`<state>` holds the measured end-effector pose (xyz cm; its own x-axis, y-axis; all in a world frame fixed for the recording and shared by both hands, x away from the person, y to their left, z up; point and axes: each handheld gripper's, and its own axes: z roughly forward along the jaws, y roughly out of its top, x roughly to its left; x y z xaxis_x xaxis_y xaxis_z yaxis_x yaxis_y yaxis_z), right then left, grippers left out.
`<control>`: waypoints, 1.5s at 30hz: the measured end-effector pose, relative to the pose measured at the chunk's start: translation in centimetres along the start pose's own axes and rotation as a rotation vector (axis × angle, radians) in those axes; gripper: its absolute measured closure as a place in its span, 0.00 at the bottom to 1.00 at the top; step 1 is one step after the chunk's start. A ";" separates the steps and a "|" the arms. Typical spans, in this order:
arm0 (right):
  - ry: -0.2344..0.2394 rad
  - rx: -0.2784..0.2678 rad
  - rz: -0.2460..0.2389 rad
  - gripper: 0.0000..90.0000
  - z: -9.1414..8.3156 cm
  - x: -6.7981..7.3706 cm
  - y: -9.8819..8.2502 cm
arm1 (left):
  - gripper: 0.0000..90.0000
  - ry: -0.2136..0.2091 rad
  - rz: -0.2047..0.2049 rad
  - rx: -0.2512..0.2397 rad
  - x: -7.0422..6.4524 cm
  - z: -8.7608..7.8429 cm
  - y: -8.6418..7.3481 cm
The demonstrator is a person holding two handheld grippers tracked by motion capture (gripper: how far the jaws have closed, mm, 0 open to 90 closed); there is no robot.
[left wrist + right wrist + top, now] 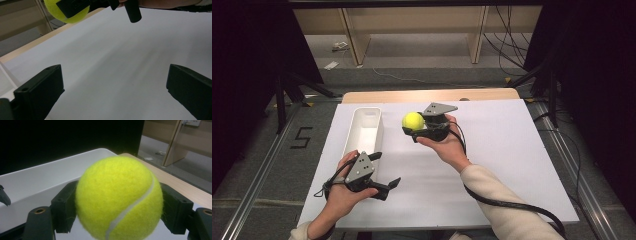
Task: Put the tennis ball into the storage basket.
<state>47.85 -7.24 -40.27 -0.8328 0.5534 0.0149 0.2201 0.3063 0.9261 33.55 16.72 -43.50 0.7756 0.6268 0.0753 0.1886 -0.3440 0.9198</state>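
Fuzzy round tennis ball (118,197) clamped in right gripper (412,125), smooth, probably plastic, rectangular bin (364,131)

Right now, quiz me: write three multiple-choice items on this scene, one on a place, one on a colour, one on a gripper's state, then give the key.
1. Where does the white bin lie relative to the tennis ball in the high view?
A. To its left
B. To its right
C. Nearer the person, beneath it

2. What colour is the tennis ball?
A. Orange
B. Yellow-green
C. Blue

3. How does the left gripper stand?
A. Shut on the ball
B. Shut on the bin's rim
C. Open, holding nothing

Key:
1. A, the bin sits left of the ball on the white table.
2. B, the right gripper view shows yellow-green felt with a pale seam.
3. C, its jaws stand wide apart over bare table, while the right gripper clamps the ball.
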 end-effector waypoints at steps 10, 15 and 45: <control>0.012 0.003 -0.004 0.29 0.5 0.4 0.2 | 0.01 -0.001 0.000 -0.002 0.0 0.0 0.0; 0.011 -0.001 -0.007 0.29 0.6 0.4 0.3 | 0.01 -0.001 0.000 -0.002 0.0 0.0 0.0; 0.037 0.004 -0.006 0.29 2.0 1.3 0.9 | 0.01 -0.004 -0.006 -0.004 -0.1 -0.1 0.0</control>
<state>47.95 -4.72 -40.19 -0.8523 0.5225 0.0230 0.2167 0.3128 0.9248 33.47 16.73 -43.48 0.7769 0.6259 0.0683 0.1906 -0.3372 0.9220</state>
